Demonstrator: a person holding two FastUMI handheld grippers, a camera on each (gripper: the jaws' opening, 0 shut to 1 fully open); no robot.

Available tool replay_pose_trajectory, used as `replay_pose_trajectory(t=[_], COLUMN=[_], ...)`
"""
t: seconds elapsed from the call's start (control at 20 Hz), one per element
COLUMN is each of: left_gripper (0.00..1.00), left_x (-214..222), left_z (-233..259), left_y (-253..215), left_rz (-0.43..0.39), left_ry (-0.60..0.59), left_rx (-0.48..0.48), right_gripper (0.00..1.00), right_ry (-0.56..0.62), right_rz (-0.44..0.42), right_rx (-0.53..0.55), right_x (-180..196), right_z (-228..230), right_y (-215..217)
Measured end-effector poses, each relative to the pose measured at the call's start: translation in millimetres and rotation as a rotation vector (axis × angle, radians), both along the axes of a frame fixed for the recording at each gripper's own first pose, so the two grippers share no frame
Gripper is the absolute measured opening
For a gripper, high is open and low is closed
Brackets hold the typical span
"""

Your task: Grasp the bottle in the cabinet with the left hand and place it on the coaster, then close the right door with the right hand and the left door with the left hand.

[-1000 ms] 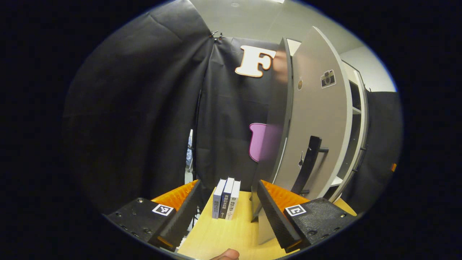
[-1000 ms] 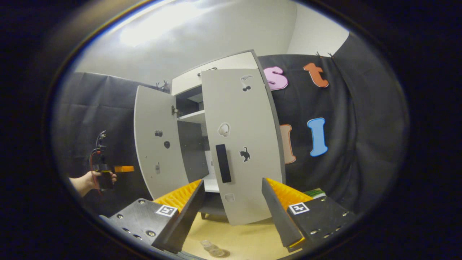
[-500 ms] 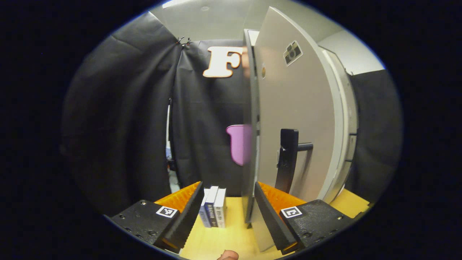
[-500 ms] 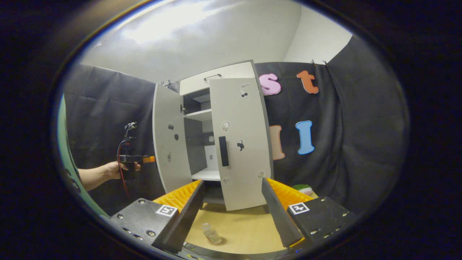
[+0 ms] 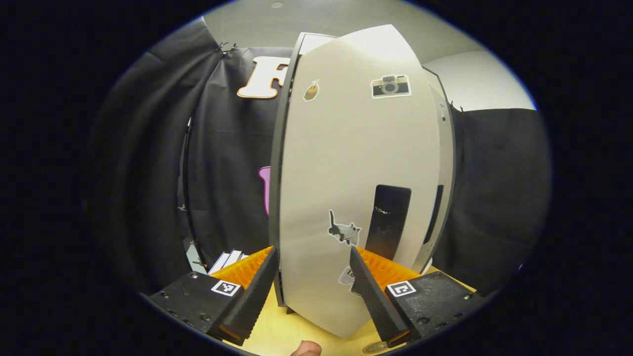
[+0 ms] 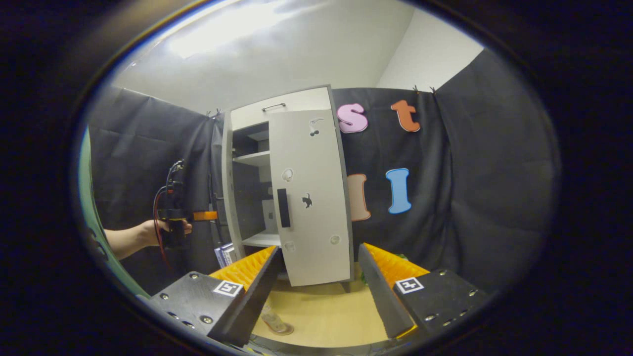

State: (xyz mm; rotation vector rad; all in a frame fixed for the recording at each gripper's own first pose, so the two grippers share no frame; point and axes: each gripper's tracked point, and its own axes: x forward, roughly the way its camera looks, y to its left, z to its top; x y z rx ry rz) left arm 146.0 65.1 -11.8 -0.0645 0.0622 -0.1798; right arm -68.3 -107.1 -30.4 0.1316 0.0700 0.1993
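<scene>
In the right gripper view the white cabinet (image 6: 277, 104) stands ahead on the wooden table (image 6: 326, 311). Its right door (image 6: 311, 207), with a black handle (image 6: 283, 207), lies close to the cabinet front. The left door (image 6: 227, 178) stands edge-on, partly open, with shelves showing between the two. A clear bottle (image 6: 273, 320) stands on a coaster (image 6: 284, 330) near the front, partly behind my finger. My right gripper (image 6: 316, 291) is open and holds nothing. A hand holds my left gripper (image 6: 205, 215) beside the left door. In the left gripper view that door's outer face (image 5: 346, 163) stands just beyond my open left gripper (image 5: 311, 291).
Several books (image 6: 225, 254) stand upright on the table left of the cabinet, and their tops (image 5: 227, 259) peek above my left finger. The left door's black handle (image 5: 390, 217) sits right of centre. Black cloth walls close in on all sides.
The left door has swung from wide open to edge-on, and my left gripper has turned from its edge onto its outer face. My right gripper has backed away from the right door.
</scene>
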Motion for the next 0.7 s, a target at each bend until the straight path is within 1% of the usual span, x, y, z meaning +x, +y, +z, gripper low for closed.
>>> replay_pose_trajectory(t=[0.05, 0.1, 0.15, 0.2, 0.3, 0.35, 0.4, 0.45, 0.5, 0.7], left_gripper=[0.93, 0.90, 0.94, 0.94, 0.94, 0.94, 0.94, 0.94, 0.95, 0.95], left_x=[2.6, 4.6, 6.7, 7.2, 10.1, 12.5, 14.7, 16.0, 18.4, 15.9], left_z=[1.5, 1.1, -0.2, -2.8, -7.4, -8.8, -10.7, -11.3, -10.7, -7.5], left_y=[-4.4, -5.3, -3.7, -4.9, -7.1, -7.0, -6.0, -4.8, -3.3, 0.8], left_rz=[-0.012, -0.009, -0.002, 0.000, -0.011, -0.011, -0.010, -0.009, -0.003, 0.011], left_ry=[-0.008, -0.010, -0.013, -0.013, 0.001, 0.010, 0.018, 0.023, 0.023, 0.014], left_rx=[0.001, 0.007, 0.009, 0.004, -0.020, -0.027, -0.031, -0.031, -0.029, -0.021], right_gripper=[0.93, 0.96, 0.96, 0.93, 0.93, 0.96, 0.93, 0.96, 0.93, 0.93], right_ry=[0.007, 0.015, 0.023, 0.026, 0.030, 0.029, 0.027, 0.025, 0.021, 0.023], right_rz=[-0.006, -0.016, -0.021, -0.022, -0.021, -0.025, -0.027, -0.022, -0.019, -0.016], right_rx=[-0.002, -0.005, -0.005, -0.003, -0.003, -0.008, -0.009, -0.009, -0.007, -0.008], right_x=[1.5, 1.8, 3.3, 4.2, 8.1, 9.9, 12.6, 13.6, 14.7, 20.9], right_z=[-3.4, -7.5, -10.6, -11.5, -12.2, -12.1, -10.7, -9.8, -9.2, -8.8], right_y=[-1.0, -3.4, -4.4, -4.0, -4.0, -5.3, -6.0, -4.9, -3.9, -3.8])
